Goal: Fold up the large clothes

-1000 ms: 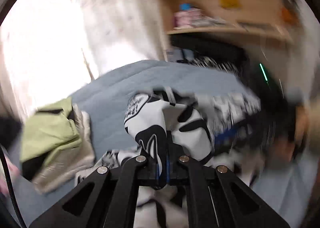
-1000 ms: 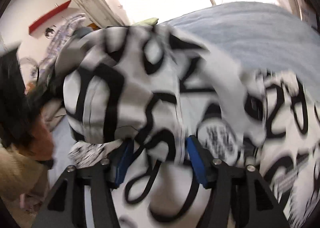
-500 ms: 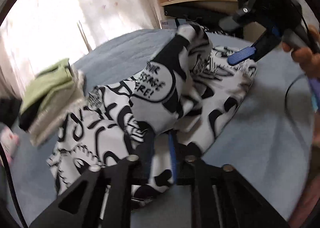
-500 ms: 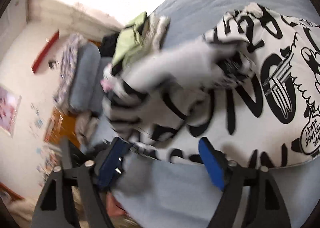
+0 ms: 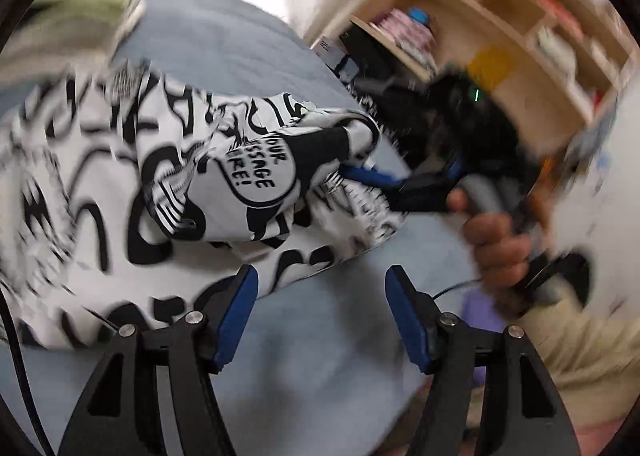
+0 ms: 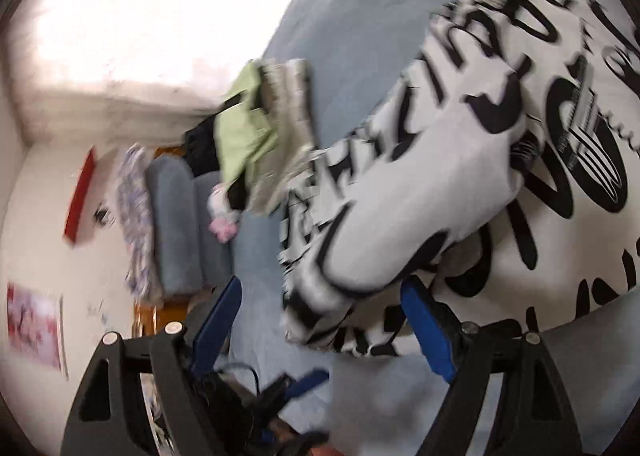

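1. Garment [image 5: 168, 184]: we see one black-and-white printed piece, lying bunched on the blue bed [image 5: 224, 40].
2. Our left gripper [image 5: 320, 308] tilts down over bare bed at the garment's edge; its jaws have just been opening, with nothing between them.
3. Our right gripper [image 6: 316, 320] also angles down, jaws wide and holding nothing; the cloth's edge lies just beyond the right pad.
4. We count two grippers and one hand [image 5: 496, 240] on the right one's handle.
5. One folded pile [image 6: 260, 128] sits beside the garment.
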Demonstrator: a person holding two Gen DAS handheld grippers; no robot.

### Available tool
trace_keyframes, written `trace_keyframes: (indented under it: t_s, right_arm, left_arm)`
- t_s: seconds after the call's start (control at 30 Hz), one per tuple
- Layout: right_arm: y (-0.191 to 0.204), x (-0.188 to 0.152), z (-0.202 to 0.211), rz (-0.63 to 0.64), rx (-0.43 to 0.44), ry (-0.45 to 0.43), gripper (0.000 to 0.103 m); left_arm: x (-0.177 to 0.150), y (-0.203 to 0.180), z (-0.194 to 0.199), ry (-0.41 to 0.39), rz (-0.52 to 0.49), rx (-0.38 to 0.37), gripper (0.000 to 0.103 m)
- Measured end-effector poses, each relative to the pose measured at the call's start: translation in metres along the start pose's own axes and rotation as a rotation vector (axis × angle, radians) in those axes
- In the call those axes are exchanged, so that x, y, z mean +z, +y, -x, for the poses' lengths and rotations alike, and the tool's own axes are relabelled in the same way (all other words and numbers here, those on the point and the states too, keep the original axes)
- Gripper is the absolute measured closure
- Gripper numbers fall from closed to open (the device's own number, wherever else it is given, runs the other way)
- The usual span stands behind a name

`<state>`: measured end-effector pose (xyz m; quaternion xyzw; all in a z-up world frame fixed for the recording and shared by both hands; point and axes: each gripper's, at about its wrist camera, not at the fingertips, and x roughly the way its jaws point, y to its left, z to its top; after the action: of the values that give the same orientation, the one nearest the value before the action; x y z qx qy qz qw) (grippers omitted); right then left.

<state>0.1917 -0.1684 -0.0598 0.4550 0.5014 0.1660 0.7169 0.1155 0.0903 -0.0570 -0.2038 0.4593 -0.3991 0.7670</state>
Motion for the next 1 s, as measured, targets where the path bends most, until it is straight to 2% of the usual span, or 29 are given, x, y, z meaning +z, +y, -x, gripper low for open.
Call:
trace_keyframes:
  t_s: [0.13, 0.2, 0.27, 0.3, 0.33, 0.37, 0.5, 0.6, 0.67, 0.73, 0.77, 0.8, 0.87, 0.9, 0.93, 1.0]
  right_arm:
    - [-0.003, 0.006, -0.011, 0.026, -0.07, -0.025, 0.022]
    - [-0.004, 0.004, -0.011, 0.072, -0.082, -0.033, 0.035]
    - [-0.005, 0.001, -0.011, 0.106, -0.081, -0.02, 0.055]
    - [-0.004, -0.001, -0.012, 0.128, -0.072, -0.011, 0.062]
    - [-0.003, -0.003, -0.012, 0.153, -0.072, -0.002, 0.075]
    - [-0.003, -0.005, -0.009, 0.173, -0.073, 0.003, 0.082]
    - [0.002, -0.015, 0.004, 0.293, -0.046, 0.001, 0.088]
    - [0.005, -0.016, 0.015, 0.349, 0.013, -0.004, 0.089]
    - [0.009, -0.015, 0.02, 0.395, 0.023, -0.022, 0.09]
    - [0.014, -0.013, 0.022, 0.437, 0.014, -0.049, 0.091]
    - [0.016, -0.012, 0.023, 0.462, 0.002, -0.066, 0.091]
    - [0.02, -0.011, 0.023, 0.499, -0.015, -0.093, 0.091]
    - [0.025, -0.009, 0.021, 0.586, -0.047, -0.166, 0.092]
    - [0.024, -0.008, 0.018, 0.603, -0.056, -0.183, 0.092]
    - [0.019, -0.007, 0.011, 0.624, -0.076, -0.201, 0.092]
    - [0.002, -0.005, -0.01, 0.618, -0.145, -0.174, 0.091]
  left_arm:
    - [0.004, 0.03, -0.015, -0.013, 0.198, -0.175, 0.03]
    - [0.008, 0.046, -0.025, -0.024, 0.275, -0.231, 0.028]
    - [0.011, 0.06, -0.034, -0.031, 0.341, -0.271, 0.025]
    - [0.012, 0.067, -0.039, -0.034, 0.37, -0.284, 0.023]
    - [0.012, 0.073, -0.045, -0.033, 0.394, -0.288, 0.023]
    - [0.012, 0.078, -0.052, -0.028, 0.412, -0.296, 0.023]
    - [0.015, 0.087, -0.075, -0.009, 0.439, -0.324, 0.022]
    - [0.027, 0.086, -0.092, -0.007, 0.433, -0.336, 0.022]
    - [0.042, 0.085, -0.103, -0.03, 0.418, -0.297, 0.023]
    - [0.06, 0.077, -0.097, -0.11, 0.359, -0.22, 0.037]
    - [0.074, 0.07, -0.094, -0.16, 0.3, -0.18, 0.048]
    - [0.083, 0.064, -0.088, -0.189, 0.265, -0.158, 0.058]
    - [0.102, 0.051, -0.075, -0.277, 0.164, -0.068, 0.072]
    - [0.108, 0.045, -0.07, -0.31, 0.099, -0.009, 0.072]
    - [0.111, 0.043, -0.07, -0.317, 0.049, 0.05, 0.072]
    - [0.108, 0.051, -0.079, -0.269, 0.047, 0.127, 0.076]
